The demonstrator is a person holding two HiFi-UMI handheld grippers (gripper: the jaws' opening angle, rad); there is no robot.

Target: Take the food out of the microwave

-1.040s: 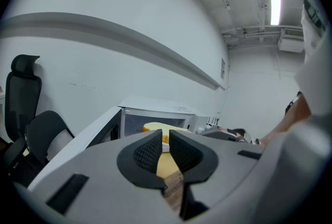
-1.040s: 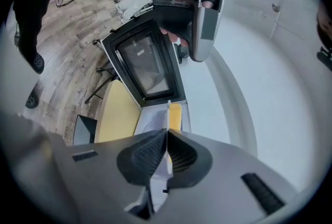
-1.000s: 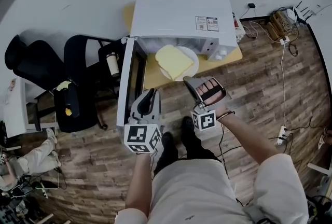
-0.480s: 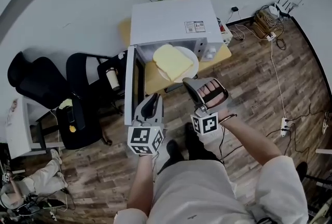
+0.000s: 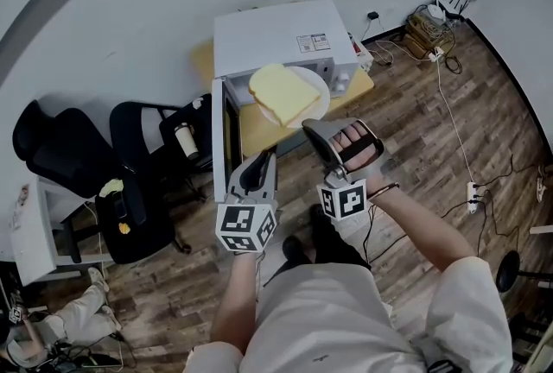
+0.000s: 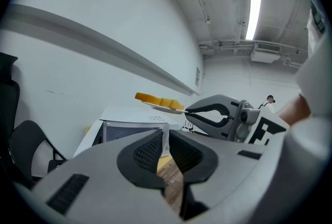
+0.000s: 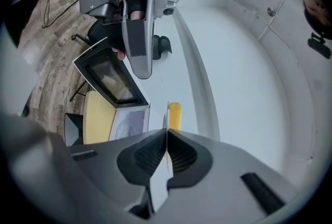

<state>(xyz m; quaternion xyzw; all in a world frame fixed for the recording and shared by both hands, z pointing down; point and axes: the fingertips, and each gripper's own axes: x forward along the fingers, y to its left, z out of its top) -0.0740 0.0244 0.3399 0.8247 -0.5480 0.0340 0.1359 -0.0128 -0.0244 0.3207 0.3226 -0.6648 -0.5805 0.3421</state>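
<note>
A flat, pale-yellow square slab of food [image 5: 281, 93] is carried on a round white plate [image 5: 318, 85], and the plate's near rim is pinched between the pressed-together jaws of the right gripper [image 5: 308, 126]. In the right gripper view the plate [image 7: 167, 120] is seen edge-on, clamped thinly between the two dark ribbed pads [image 7: 151, 154] of that gripper [image 7: 167, 137], with the yellow food [image 7: 175, 113] standing just beyond the tips.

The plate is held in the air outside the white box-shaped microwave [image 5: 276, 34], just before its open front and above the yellow-topped table [image 5: 259, 128] on which the microwave stands. The microwave's dark-windowed door [image 5: 226, 134] is swung wide to the left.

The left gripper [image 5: 268, 154] is held low beside the open door, well apart from the plate. In the left gripper view its jaws [image 6: 165, 137] are parted by only a narrow slit, and nothing is gripped between them; through the slit a strip of table and brown wood-plank floor [image 6: 168, 179] is seen. Beyond them, the food [image 6: 155, 99] and plate [image 6: 167, 109] are seen raised above the microwave's top [image 6: 132, 114], with the right gripper [image 6: 189, 110] closed on the rim.

Black office chairs [image 5: 138, 155] stand to the left of the microwave.
</note>
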